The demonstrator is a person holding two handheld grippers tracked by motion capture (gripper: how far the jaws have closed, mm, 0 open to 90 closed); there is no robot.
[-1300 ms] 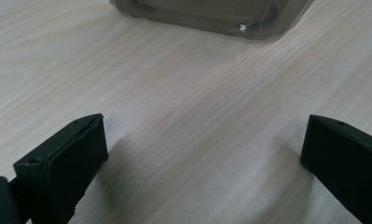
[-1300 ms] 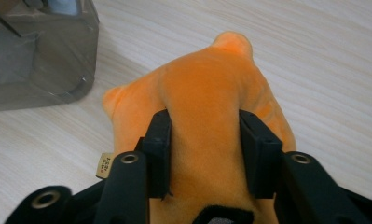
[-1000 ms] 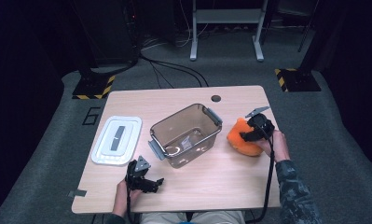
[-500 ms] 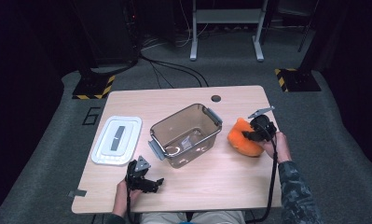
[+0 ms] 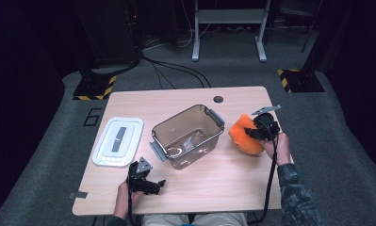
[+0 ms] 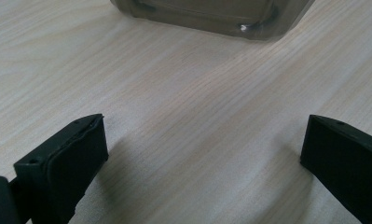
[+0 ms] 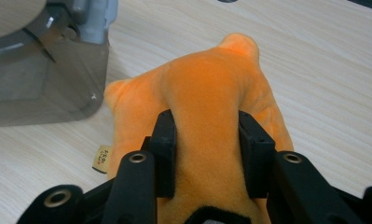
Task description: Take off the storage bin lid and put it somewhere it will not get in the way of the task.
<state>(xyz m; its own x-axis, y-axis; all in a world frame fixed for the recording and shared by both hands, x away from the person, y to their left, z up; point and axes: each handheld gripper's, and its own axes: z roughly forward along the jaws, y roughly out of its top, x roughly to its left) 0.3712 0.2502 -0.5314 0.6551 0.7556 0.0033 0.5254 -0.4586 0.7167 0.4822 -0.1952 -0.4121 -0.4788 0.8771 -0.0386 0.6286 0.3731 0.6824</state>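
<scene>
Your right gripper has just clamped its fingers into the orange plush toy on the desk, beside the clear bin. Grip's made; lift next. Left gripper gapes empty.

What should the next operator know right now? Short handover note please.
Right tool: shut on the orange plush toy, jaws squeezing its middle; toy looks to be still on the table, just right of the clear bin.
Left tool: open, nothing between its jaws, resting on the table near the front edge, pointed toward the bin.
White lid lies flat, left of the bin.
Done: toy gripped.
Left, probably: lift the toy into the bin, then fit the lid.
</scene>
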